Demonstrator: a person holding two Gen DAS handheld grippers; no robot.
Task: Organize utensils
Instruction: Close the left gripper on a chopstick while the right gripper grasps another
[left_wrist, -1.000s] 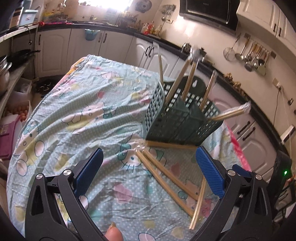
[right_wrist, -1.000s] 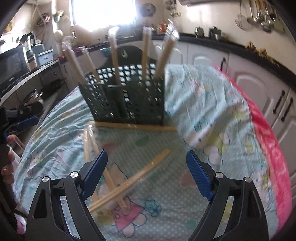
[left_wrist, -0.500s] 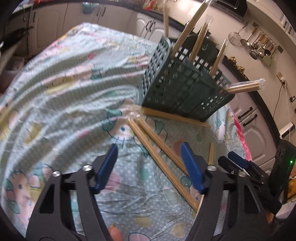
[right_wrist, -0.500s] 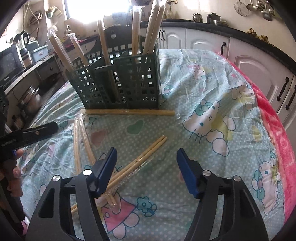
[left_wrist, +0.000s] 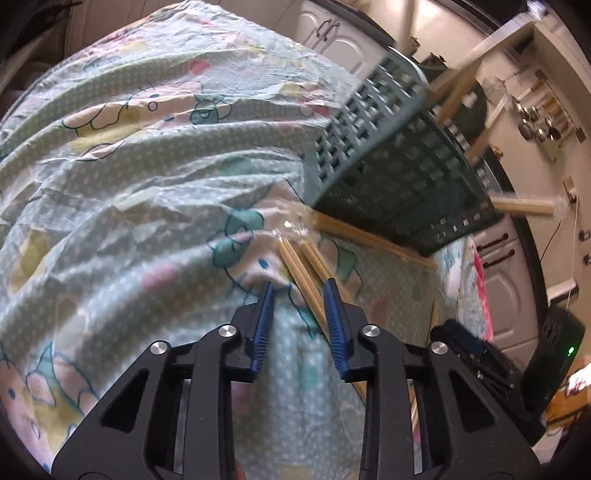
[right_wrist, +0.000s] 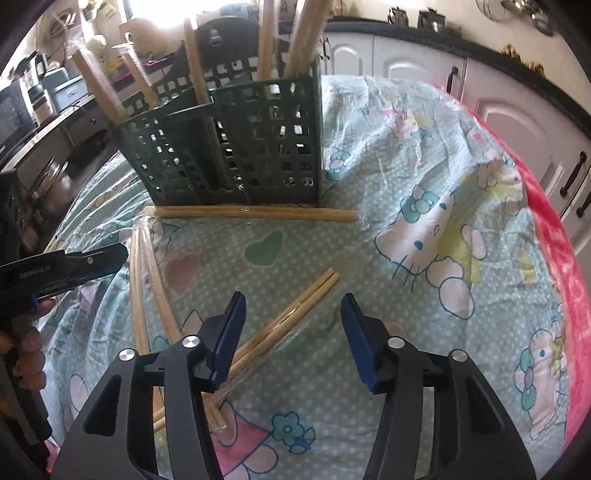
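A dark green mesh utensil basket (right_wrist: 236, 144) stands on the cartoon-print cloth and holds several wrapped chopstick pairs upright; it also shows in the left wrist view (left_wrist: 399, 162). One wrapped pair (right_wrist: 255, 213) lies along the basket's front. Two pairs (left_wrist: 306, 266) lie to the left; my left gripper (left_wrist: 298, 291) is low over their ends, jaws narrowed but still apart, with one pair between the tips. Another pair (right_wrist: 295, 310) lies slanted before my right gripper (right_wrist: 293, 306), which is open above it. The left gripper also shows in the right wrist view (right_wrist: 110, 254).
The cloth (right_wrist: 443, 206) covers a table with a pink edge (right_wrist: 554, 236) at the right. White kitchen cabinets (right_wrist: 517, 110) and a dark counter ring the table. Hanging ladles (left_wrist: 543, 122) are on the wall. A black device with a green light (left_wrist: 554, 350) sits at the right.
My left gripper has dropped towards the cloth and its jaws have narrowed around the left chopstick pairs. My right gripper has moved forward and down over the slanted pair, jaws closing a little.
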